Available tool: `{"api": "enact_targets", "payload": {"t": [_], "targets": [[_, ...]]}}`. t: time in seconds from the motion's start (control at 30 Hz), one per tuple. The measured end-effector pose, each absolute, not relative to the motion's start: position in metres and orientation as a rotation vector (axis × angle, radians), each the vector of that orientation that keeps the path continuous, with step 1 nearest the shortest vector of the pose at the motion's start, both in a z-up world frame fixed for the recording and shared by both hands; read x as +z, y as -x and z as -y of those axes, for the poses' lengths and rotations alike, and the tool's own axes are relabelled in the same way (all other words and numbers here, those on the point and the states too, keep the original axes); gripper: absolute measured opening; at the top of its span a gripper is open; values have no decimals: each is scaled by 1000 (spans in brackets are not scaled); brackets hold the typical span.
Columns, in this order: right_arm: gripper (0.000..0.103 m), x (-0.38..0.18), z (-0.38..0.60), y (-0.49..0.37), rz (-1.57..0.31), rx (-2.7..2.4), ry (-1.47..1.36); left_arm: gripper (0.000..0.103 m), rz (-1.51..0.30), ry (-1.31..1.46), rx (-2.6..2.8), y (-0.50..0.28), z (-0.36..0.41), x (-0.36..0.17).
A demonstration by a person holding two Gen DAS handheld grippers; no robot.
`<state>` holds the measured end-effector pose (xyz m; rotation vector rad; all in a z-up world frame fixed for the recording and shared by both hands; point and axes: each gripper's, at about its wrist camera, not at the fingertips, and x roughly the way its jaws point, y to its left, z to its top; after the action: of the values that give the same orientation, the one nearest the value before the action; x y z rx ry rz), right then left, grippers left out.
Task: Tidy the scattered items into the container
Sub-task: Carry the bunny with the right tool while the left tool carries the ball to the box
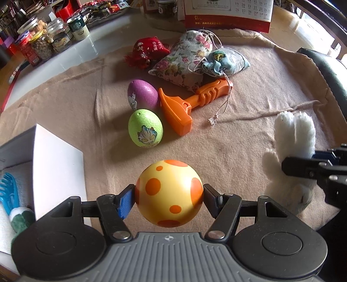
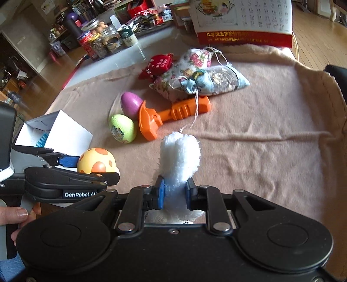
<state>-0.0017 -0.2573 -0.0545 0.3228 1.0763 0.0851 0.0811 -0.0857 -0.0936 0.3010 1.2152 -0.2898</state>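
My left gripper is shut on a yellow egg with orange spots, held above the beige cloth beside the white box. That egg and the left gripper also show at the left of the right wrist view. My right gripper is shut on a white plush toy, pinched at its narrow middle; the plush toy hangs at the right of the left wrist view. On the cloth lie a green egg, a purple egg, an orange toy hammer and three fabric pouches.
The white box holds a blue comb-like toy and a green plush piece. Jars and cans stand at the back left, a desk calendar at the back. A dark chair sits at the right edge.
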Motion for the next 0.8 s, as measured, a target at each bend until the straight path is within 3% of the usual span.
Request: {"api": "enact_targets", "payload": {"t": [0.8], "targets": [[19, 23, 173, -36, -965, 292, -241, 67, -1138, -372, -171, -95, -12, -6]]}}
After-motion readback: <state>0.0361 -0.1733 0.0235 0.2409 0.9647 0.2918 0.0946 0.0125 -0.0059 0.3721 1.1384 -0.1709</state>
